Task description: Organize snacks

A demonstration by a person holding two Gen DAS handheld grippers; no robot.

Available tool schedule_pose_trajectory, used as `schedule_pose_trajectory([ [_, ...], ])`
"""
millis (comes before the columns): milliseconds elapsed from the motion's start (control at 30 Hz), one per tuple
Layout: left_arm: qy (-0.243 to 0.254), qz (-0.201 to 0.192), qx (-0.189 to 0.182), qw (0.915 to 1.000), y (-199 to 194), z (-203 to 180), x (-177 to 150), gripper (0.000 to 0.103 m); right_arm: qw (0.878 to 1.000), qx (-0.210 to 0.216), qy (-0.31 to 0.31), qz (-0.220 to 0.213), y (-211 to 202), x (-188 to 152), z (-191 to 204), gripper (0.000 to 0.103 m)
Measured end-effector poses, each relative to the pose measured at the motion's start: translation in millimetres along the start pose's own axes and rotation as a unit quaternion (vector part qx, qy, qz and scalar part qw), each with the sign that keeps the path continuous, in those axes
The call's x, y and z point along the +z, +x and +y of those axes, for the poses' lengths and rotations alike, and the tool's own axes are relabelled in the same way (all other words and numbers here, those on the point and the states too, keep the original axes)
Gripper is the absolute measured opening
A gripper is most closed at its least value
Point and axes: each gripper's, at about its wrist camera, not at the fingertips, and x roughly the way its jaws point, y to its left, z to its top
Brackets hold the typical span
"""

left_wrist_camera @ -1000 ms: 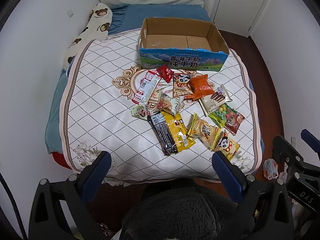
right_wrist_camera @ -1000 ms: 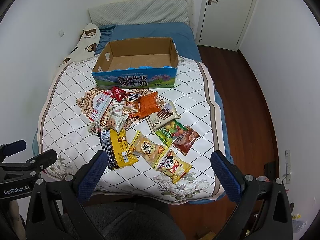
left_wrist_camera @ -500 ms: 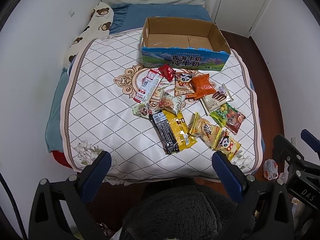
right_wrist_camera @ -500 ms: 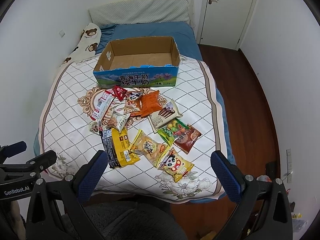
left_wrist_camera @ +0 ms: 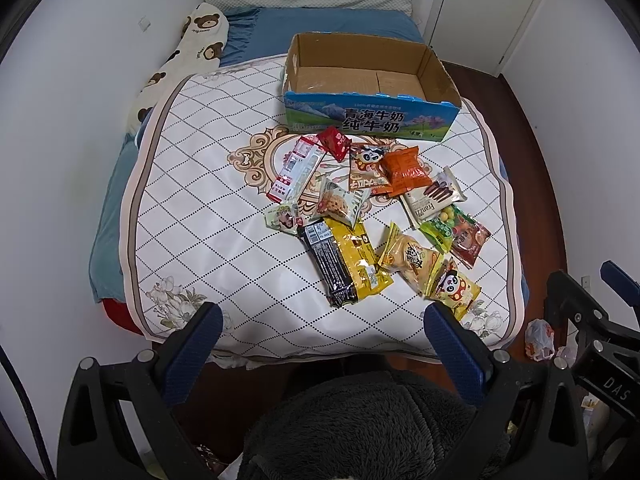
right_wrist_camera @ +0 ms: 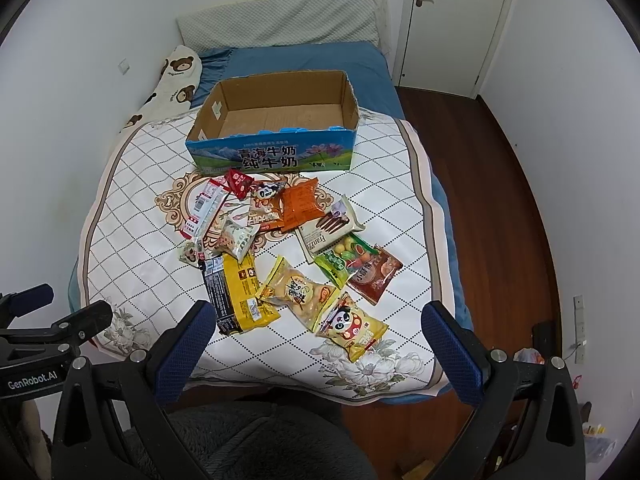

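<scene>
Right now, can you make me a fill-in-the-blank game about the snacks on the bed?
1. The cardboard milk box has ____ snacks inside it.
2. The orange snack bag partly covers the ____ packet on its left.
3. Both the left gripper and the right gripper are ____ and hold nothing.
4. The black wrapper lies on top of a ____ packet.

Missing words: no; panda; open; yellow

Red-white packet (left_wrist_camera: 297,169) partly under red sachet (left_wrist_camera: 335,143); small print on black packet (left_wrist_camera: 330,264) unreadable.
</scene>
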Motion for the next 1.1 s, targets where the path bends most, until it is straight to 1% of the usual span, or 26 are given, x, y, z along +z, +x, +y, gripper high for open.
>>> schedule_pose_trajectory([
  [267,-0.006,0.003,-0.001,1.0000,8,1,-4,0.103,1.000,0.002,0.003,0.004,5,-4,0,0.103],
  [333,-0.012,0.003,0.001,0.9999,16,2,-1,0.103,1.000,0.000,0.005,0.005,7,-5,-1,0.103],
  [400,-0.021,0.002,0.000,0.9998,27,4,4,0.103,1.000,0.006,0.014,0.012,19,-6,-5,0.103],
  [467,-0.029,0.018,-0.001,0.9994,47,6,9,0.103,0.999,0.011,0.024,0.024,35,-7,-8,0.103],
  [567,-0.051,0.049,-0.012,0.9974,88,10,17,0.103,0.998,0.024,0.037,0.046,75,-7,-16,0.103],
  [600,-0.059,0.059,-0.020,0.9963,104,11,20,0.103,0.997,0.030,0.035,0.055,90,-8,-16,0.103],
  [667,-0.071,0.084,-0.023,0.9937,138,10,25,0.103,0.996,0.041,0.025,0.070,118,-8,-15,0.103],
  [733,-0.081,0.110,-0.041,0.9898,171,8,28,0.103,0.995,0.047,0.000,0.085,151,-11,-12,0.103],
  [833,-0.093,0.154,-0.049,0.9824,224,1,35,0.103,0.993,0.053,-0.036,0.101,197,-13,-7,0.103],
  [867,-0.092,0.162,-0.050,0.9813,238,-3,36,0.103,0.991,0.054,-0.053,0.110,213,-14,-4,0.103],
  [933,-0.080,0.181,-0.041,0.9793,263,-10,39,0.103,0.985,0.054,-0.099,0.130,245,-17,6,0.103],
  [967,-0.077,0.191,-0.045,0.9775,277,-15,40,0.103,0.982,0.052,-0.120,0.133,253,-17,10,0.103],
  [1067,-0.059,0.200,-0.034,0.9775,308,-27,43,0.102,0.965,0.039,-0.215,0.144,279,-24,30,0.103],
  [1100,-0.053,0.201,-0.031,0.9777,316,-30,44,0.097,0.957,0.029,-0.248,0.146,287,-26,37,0.103],
])
